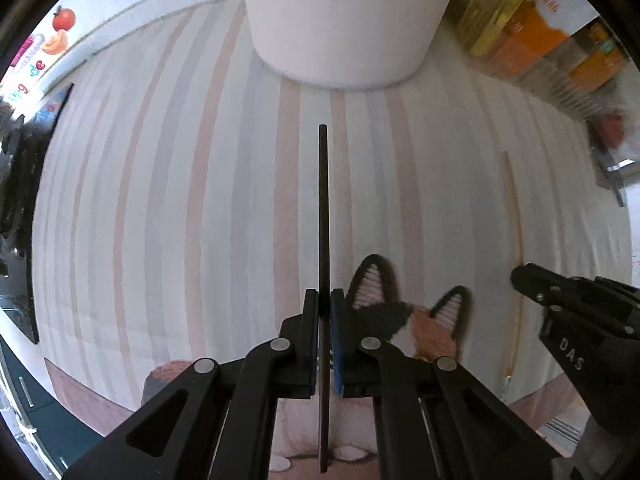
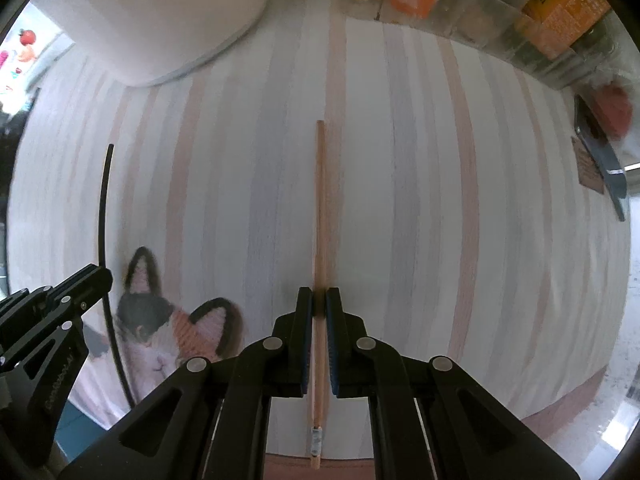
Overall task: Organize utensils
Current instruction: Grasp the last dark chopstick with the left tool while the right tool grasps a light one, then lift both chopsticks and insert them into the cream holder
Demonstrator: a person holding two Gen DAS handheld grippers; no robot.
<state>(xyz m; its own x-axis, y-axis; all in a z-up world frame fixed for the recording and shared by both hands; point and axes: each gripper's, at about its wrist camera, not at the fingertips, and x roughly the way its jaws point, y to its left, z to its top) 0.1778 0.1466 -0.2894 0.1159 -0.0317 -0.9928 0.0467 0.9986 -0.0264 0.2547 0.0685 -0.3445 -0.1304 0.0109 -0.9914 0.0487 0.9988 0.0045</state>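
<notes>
My left gripper (image 1: 324, 300) is shut on a thin black chopstick (image 1: 323, 208) that points forward toward a large white cylindrical holder (image 1: 344, 20). My right gripper (image 2: 319, 298) is shut on a light wooden chopstick (image 2: 319, 200) that points forward over the striped tablecloth (image 2: 420, 200). In the right wrist view the left gripper (image 2: 96, 276) and its black chopstick (image 2: 103, 220) show at the left, and the white holder (image 2: 160, 16) stands at the top left. In the left wrist view the right gripper (image 1: 520, 276) shows at the right edge.
A cat-face knitted mat (image 1: 400, 312) lies on the cloth under the left gripper; it also shows in the right wrist view (image 2: 172, 328). Clear bins with orange and yellow packets (image 2: 480, 12) line the back right. The table's near edge (image 2: 580, 392) is close.
</notes>
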